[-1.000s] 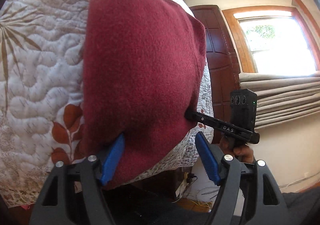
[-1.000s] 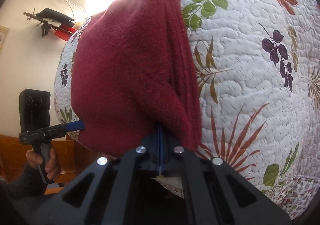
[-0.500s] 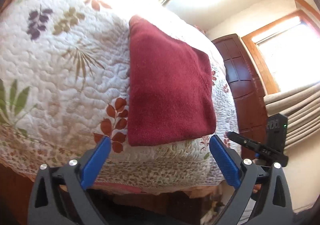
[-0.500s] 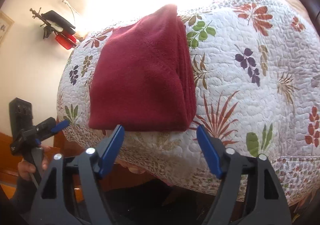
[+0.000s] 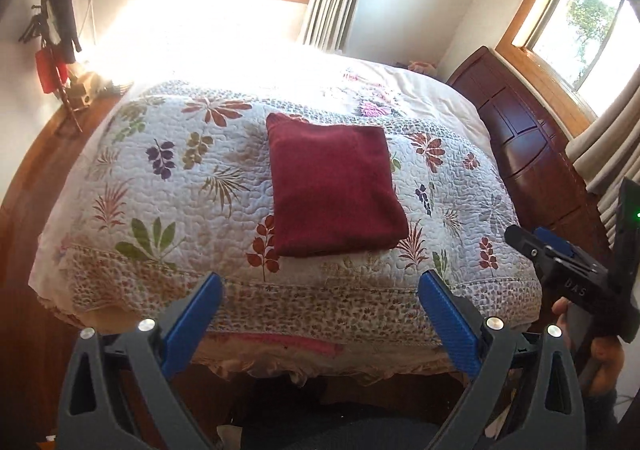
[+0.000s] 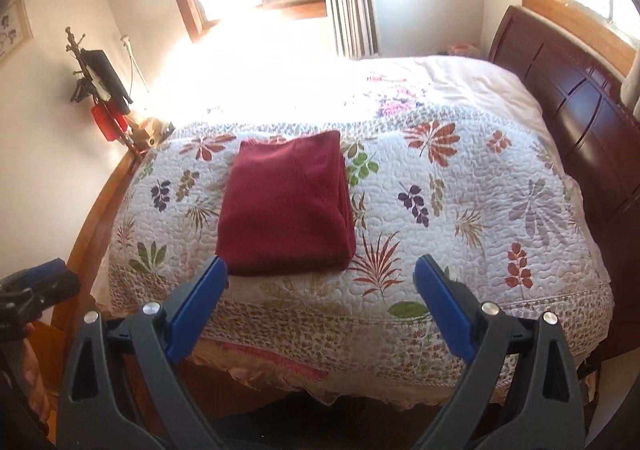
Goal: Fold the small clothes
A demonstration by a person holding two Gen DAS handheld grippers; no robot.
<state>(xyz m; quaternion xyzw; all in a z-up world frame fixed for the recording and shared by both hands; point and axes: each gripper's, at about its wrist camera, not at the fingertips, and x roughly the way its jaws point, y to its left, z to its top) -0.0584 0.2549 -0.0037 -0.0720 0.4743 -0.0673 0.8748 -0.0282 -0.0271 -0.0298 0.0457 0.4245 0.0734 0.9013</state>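
I see red cloth (image 5: 334, 189) folded on quilt (image 5: 168, 185) | left gripper (image 5: 320, 314) spread, empty | right gripper (image 6: 320, 306) spread, empty, both off the bed

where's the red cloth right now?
The folded red cloth lies flat on the floral quilt near the bed's front edge, centred in the left wrist view, left of centre in the right wrist view; neither gripper touches it.

Maroon garment (image 5: 334, 189), folded square, flat on floral quilt (image 5: 172, 185)

Maroon cloth (image 5: 334, 189); white quilt (image 5: 168, 193), multicoloured leaf print
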